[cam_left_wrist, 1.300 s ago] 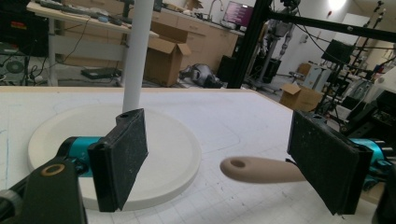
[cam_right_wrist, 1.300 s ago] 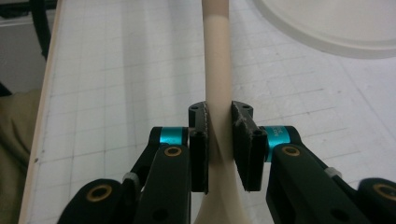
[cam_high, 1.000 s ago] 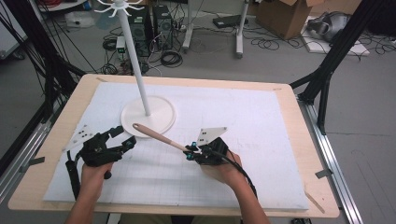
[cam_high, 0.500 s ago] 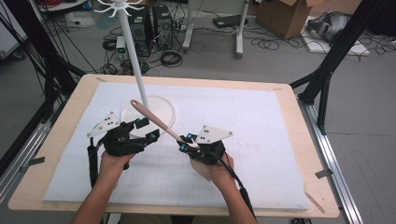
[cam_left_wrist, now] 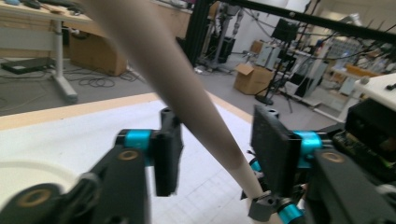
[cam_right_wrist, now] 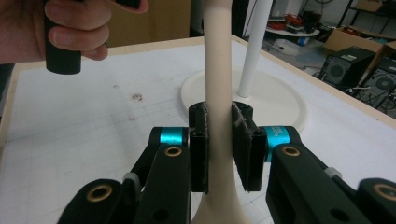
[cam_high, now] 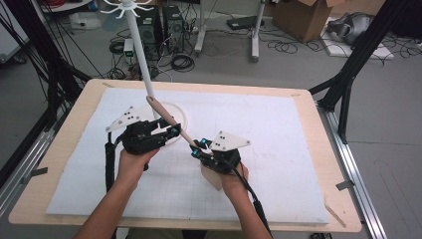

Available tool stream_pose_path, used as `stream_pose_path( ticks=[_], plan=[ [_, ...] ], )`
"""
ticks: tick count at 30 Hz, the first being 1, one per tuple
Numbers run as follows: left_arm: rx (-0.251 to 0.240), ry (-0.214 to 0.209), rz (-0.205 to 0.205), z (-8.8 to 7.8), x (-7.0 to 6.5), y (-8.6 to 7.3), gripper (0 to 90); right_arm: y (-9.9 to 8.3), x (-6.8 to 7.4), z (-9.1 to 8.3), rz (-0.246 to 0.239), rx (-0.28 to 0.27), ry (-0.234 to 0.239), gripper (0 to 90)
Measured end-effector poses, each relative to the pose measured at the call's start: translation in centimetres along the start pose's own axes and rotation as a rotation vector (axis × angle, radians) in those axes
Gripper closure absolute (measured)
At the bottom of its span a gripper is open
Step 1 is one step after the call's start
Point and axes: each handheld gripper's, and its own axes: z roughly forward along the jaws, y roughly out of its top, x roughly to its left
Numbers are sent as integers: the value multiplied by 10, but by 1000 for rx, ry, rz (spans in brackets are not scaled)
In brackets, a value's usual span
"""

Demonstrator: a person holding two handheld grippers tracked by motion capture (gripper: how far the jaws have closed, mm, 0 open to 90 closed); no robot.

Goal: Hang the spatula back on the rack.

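While the right gripper (cam_right_wrist: 219, 144) pinches a smooth tapered wooden handle (cam_right_wrist: 217, 88), left gripper (cam_left_wrist: 217, 154) jaws closing around it, not yet pressing.

Even, soft indoor light with faint shadows; both gripper views blur up close, background hazy.

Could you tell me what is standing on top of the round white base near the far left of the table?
A white pole rises upright from the round base. The left gripper covers the base's near edge, so anything lying there is hidden.
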Motion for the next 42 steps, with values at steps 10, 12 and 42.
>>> stream_pose_path(
  ticks=[10, 12, 42],
  plan=[
    [1, -69, -9, 3, -4, 11, 709, 4, 4, 2, -29, 12, -13, 780],
    [-7, -102, -24, 2, -5, 14, 725, 6, 6, 1, -39, 2, -15, 779],
    [-28, -374, 184, -13, -25, 40, 747, 18, 8, 2, -56, -82, 319, 781]
  ],
)
